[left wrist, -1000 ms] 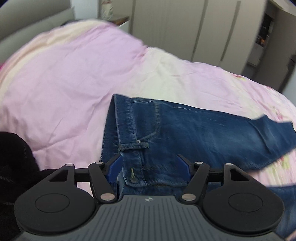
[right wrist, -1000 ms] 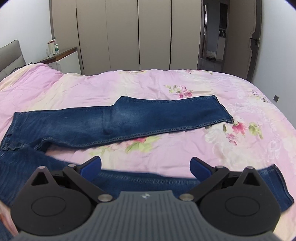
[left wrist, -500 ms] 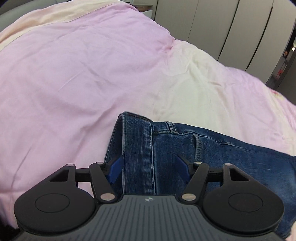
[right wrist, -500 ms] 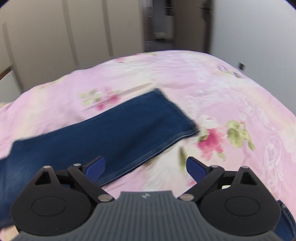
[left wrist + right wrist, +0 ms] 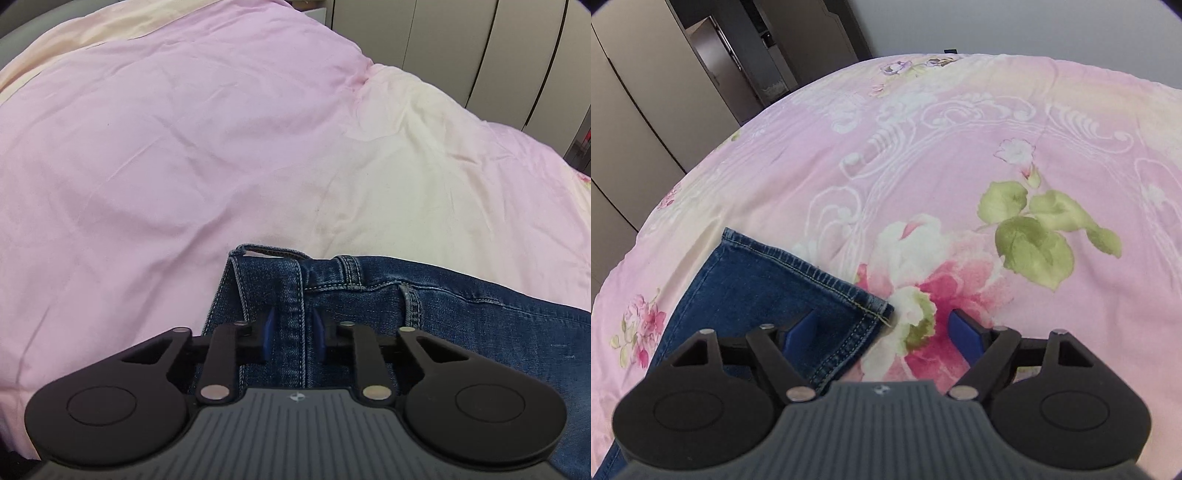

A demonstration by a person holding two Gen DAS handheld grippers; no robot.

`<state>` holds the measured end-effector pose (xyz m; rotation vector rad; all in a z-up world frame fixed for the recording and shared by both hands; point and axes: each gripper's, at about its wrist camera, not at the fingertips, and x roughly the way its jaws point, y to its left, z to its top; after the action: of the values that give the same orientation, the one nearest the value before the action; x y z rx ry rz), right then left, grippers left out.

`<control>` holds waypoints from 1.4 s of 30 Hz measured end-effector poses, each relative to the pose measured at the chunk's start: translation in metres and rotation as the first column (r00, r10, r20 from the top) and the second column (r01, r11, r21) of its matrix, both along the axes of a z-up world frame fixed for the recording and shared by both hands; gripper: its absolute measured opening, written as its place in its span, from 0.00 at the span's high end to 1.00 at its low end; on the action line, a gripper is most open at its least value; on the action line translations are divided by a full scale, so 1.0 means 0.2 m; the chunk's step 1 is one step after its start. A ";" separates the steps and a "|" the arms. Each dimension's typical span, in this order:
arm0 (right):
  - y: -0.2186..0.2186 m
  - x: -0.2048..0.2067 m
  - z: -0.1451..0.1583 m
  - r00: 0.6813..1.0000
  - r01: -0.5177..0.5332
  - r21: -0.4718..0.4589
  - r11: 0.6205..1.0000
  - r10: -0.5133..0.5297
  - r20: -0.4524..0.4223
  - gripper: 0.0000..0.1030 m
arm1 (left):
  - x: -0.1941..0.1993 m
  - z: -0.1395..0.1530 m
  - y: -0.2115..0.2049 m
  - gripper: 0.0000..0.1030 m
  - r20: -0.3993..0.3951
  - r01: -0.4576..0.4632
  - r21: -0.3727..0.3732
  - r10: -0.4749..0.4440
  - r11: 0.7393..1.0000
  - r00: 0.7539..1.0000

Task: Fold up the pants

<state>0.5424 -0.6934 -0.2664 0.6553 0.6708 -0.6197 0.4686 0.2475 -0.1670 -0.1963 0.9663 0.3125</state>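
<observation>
Blue denim pants lie on a pink bed. In the left wrist view their waistband (image 5: 295, 273) is bunched up, and my left gripper (image 5: 292, 338) is shut on a fold of it, blue pads pressing both sides. The rest of the pants (image 5: 480, 325) runs off to the right. In the right wrist view the hem end of one pant leg (image 5: 783, 284) lies flat on the floral cover. My right gripper (image 5: 886, 332) is open, low over the hem's right corner, with the left pad over the denim and the right pad over the cover.
The pink and cream duvet (image 5: 184, 129) rises in soft folds behind the waistband. The floral bed cover (image 5: 1015, 184) spreads beyond the hem. Beige wardrobe doors (image 5: 635, 92) and a dark doorway stand past the bed's far edge.
My left gripper has closed on the waistband fold. My right gripper has swung right and down to the leg's hem corner, staying open.
</observation>
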 end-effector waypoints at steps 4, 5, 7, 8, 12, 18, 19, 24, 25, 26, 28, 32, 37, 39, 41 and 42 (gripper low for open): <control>0.01 0.03 0.04 0.999 -0.035 0.016 0.999 0.035 0.026 0.83 | 0.01 0.01 -0.05 0.83 -0.021 0.003 0.070 -0.001 0.998 1.000; 0.04 0.04 0.09 0.999 -0.049 -0.049 0.998 0.049 0.012 0.84 | 0.01 0.01 -0.06 0.84 -0.021 0.003 0.080 -0.001 0.997 1.000; 0.07 0.04 0.18 0.999 -0.049 -0.155 0.987 0.051 0.006 0.86 | 0.01 0.01 -0.07 0.85 -0.018 0.005 0.094 -0.004 0.996 1.000; 0.07 0.02 0.23 0.999 -0.039 -0.193 0.981 0.041 0.008 0.86 | 0.00 0.02 -0.07 0.85 -0.014 0.007 0.091 -0.006 0.996 1.000; 0.04 -0.01 0.33 0.998 0.011 -0.337 0.941 -0.030 -0.049 0.87 | 0.02 0.01 -0.11 0.85 -0.020 0.043 0.115 -0.041 0.992 0.999; -0.01 -0.05 0.22 0.981 0.007 -0.302 0.953 -0.065 -0.182 0.83 | 0.03 0.01 -0.14 0.69 -0.052 0.062 0.182 -0.053 0.981 0.997; -0.03 -0.07 0.22 0.976 0.018 -0.306 0.952 -0.083 -0.200 0.74 | 0.02 0.04 -0.15 0.55 -0.061 0.065 0.212 -0.054 0.975 0.997; -0.05 -0.21 0.31 0.977 -0.053 -0.277 0.959 -0.008 -0.215 0.65 | -0.10 0.21 -0.17 0.50 -0.060 0.136 0.226 -0.126 0.965 0.990; -0.03 -0.25 0.34 0.975 -0.075 -0.275 0.958 0.013 -0.222 0.65 | -0.13 0.25 -0.19 0.50 -0.060 0.163 0.227 -0.153 0.960 0.986; -0.02 -0.29 0.36 0.974 -0.095 -0.263 0.960 0.035 -0.223 0.65 | -0.17 0.28 -0.21 0.50 -0.057 0.193 0.234 -0.184 0.953 0.981; 0.02 -0.38 0.42 0.972 -0.143 -0.241 0.960 0.090 -0.216 0.65 | -0.26 0.36 -0.26 0.50 -0.053 0.265 0.259 -0.261 0.929 0.964; 0.13 -0.57 0.53 0.951 -0.272 -0.226 0.935 0.225 -0.213 0.65 | -0.49 0.50 -0.36 0.50 -0.060 0.421 0.279 -0.422 0.863 0.904; 0.34 -0.89 0.70 0.895 -0.442 -0.256 0.860 0.401 -0.197 0.60 | -0.85 0.56 -0.52 0.50 -0.150 0.647 0.311 -0.637 0.696 0.757; 0.41 -1.04 0.75 0.860 -0.509 -0.288 0.811 0.467 -0.206 0.52 | -1.01 0.52 -0.58 0.50 -0.218 0.735 0.303 -0.707 0.606 0.673; 0.49 -1.19 0.78 0.811 -0.585 -0.306 0.751 0.541 -0.223 0.48 | -1.13 0.47 -0.63 0.50 -0.287 0.806 0.261 -0.755 0.531 0.590; 0.52 -1.26 0.79 0.784 -0.621 -0.310 0.720 0.574 -0.238 0.48 | -1.21 0.44 -0.66 0.50 -0.320 0.839 0.240 -0.776 0.488 0.543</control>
<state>0.2894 -0.5889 -0.1084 0.0127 0.8068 -0.1612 0.2275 0.1158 -0.0798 0.6688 1.0449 -0.4016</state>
